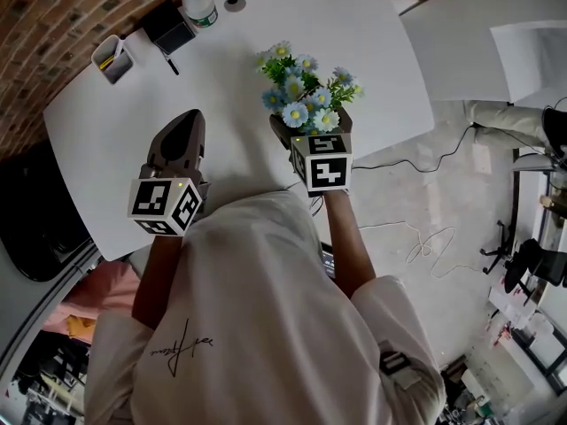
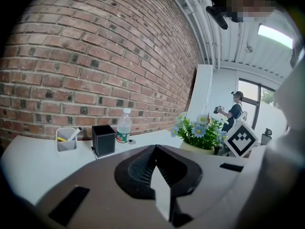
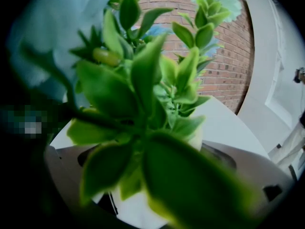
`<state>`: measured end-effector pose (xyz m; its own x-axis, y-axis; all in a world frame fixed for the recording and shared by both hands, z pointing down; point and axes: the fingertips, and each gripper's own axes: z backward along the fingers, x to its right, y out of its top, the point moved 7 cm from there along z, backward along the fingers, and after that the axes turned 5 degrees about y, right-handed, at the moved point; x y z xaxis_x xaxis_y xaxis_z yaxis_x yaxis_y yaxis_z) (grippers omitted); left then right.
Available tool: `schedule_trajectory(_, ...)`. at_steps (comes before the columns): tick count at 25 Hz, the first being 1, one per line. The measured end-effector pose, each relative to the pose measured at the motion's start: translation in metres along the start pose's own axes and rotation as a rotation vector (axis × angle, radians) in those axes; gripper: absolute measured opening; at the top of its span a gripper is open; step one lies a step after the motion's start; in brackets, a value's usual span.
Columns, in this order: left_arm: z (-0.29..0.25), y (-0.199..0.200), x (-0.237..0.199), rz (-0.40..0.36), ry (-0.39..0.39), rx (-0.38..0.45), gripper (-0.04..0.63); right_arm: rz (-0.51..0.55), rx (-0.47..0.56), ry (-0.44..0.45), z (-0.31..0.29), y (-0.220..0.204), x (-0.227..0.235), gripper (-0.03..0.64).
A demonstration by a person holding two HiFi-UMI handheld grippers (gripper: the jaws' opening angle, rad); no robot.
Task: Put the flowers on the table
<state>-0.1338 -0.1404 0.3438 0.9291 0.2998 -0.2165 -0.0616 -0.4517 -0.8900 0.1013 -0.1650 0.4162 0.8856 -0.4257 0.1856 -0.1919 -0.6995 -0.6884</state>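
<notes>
- Nearby, the left gripper [image 1: 188, 119] is hovering over the white table [image 1: 106, 158], its jaws pressed together on nothing.
- Beside it, the right gripper [image 1: 312, 126] is clamping the potted flowers [image 1: 301, 91] at the table's near edge.
- Farther back, a black box [image 1: 168, 27], a bottle [image 1: 198, 3] and a pen cup [image 1: 113, 57] are standing near the brick wall [image 1: 53, 25].

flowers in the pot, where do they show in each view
Head view: flowers just above centre.
Left gripper view: flowers right of centre, beyond the jaws.
Right gripper view: flowers fill the frame, close up.
Shared landmark: the brick wall.
</notes>
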Motion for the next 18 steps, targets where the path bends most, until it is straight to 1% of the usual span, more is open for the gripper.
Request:
schedule_trajectory(9,-0.015,-0.009,-0.014,0.021,0.006,-0.052,0.002,-0.001,-0.016,-0.031,-0.026,0.017,0.021,0.502)
schedule_trajectory(18,-0.036,-0.017,-0.023,0.029,-0.02,-0.095,0.002,0.009,-0.032,-0.043,-0.055,0.028,0.034,0.502)
